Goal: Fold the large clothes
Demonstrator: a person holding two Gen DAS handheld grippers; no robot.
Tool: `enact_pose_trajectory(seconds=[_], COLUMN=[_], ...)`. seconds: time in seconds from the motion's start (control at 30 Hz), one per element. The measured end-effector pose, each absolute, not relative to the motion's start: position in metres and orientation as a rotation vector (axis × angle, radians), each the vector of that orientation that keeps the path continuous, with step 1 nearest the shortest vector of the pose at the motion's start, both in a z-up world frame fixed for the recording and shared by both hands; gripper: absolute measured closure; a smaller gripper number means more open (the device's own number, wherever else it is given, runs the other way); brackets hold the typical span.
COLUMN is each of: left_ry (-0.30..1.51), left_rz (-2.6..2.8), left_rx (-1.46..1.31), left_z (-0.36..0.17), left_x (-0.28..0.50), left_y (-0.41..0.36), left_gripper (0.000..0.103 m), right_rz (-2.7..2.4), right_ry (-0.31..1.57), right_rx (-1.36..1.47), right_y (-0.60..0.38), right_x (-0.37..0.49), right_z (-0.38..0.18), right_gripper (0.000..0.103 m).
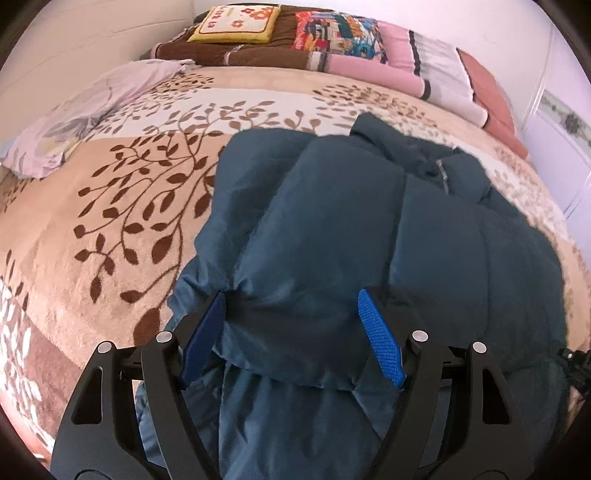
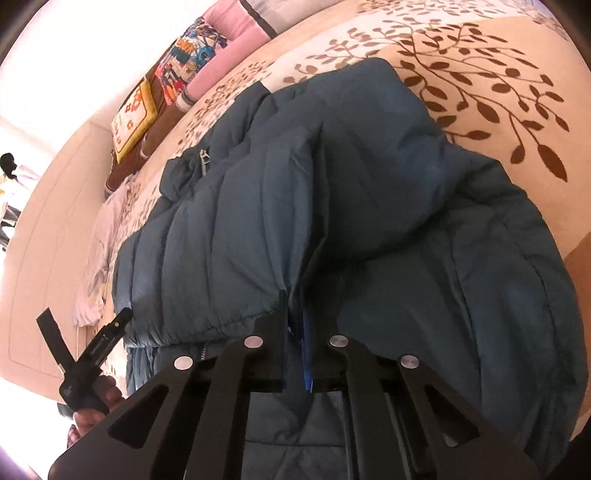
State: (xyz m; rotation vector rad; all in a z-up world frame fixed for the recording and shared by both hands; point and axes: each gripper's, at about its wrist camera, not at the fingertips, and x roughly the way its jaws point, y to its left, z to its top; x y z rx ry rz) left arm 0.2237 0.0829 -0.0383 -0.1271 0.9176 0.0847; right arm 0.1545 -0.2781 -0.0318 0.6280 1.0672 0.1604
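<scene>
teal jacket (image 1: 332, 229) folded on bed (image 1: 110, 206), left gripper (image 1: 291, 325) spread, right gripper (image 2: 295, 332) pinching hem

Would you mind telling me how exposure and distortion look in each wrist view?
Left wrist view: evenly lit, though fisheye bends the bed blanket into a dome; the jacket is slightly soft. Right wrist view: the wall at left is blown out white, and the jacket looks dark.

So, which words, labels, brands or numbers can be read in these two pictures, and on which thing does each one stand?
Yellow flower cushion: a short line of green letters, too blurred to read.
Colourful comic-print pillow: lettering within the print, too small and blurred to read.
Dark blue puffer jacket: no label or brand visible.
Left tongs and right tongs: no markings readable.
</scene>
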Motion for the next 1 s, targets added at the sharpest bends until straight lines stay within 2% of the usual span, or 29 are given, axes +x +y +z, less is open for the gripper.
enact_pose_trajectory(seconds=[0.1,0.23,0.3,0.4,0.73,1.0], left_ry=[0.938,0.924,0.907,0.879,0.838,0.898], left_rz=[0.088,0.064,0.049,0.034,0.059,0.056], left_rx=[-0.122,-0.189,-0.231,-0.286,-0.333,-0.356], left_z=[-0.045,-0.026,-0.015,0.005,0.043,0.030], left_x=[0.228,0.220,0.209,0.183,0.065,-0.022], left_y=[0.082,0.090,0.098,0.116,0.173,0.189], left_gripper=[0.028,0.028,0.028,0.028,0.025,0.022], right_rz=[0.149,0.141,0.137,0.136,0.282,0.316], right_ry=[1.093,1.124,1.120,1.091,0.994,1.017], right_rx=[0.633,0.631,0.633,0.621,0.538,0.437], right_y=[-0.278,-0.278,-0.280,-0.287,-0.314,-0.334], right_x=[0.155,0.156,0.153,0.142,0.061,-0.012], right_z=[-0.041,-0.046,-0.040,-0.024,0.035,0.040], right_gripper=[0.096,0.092,0.076,0.068,0.059,0.056])
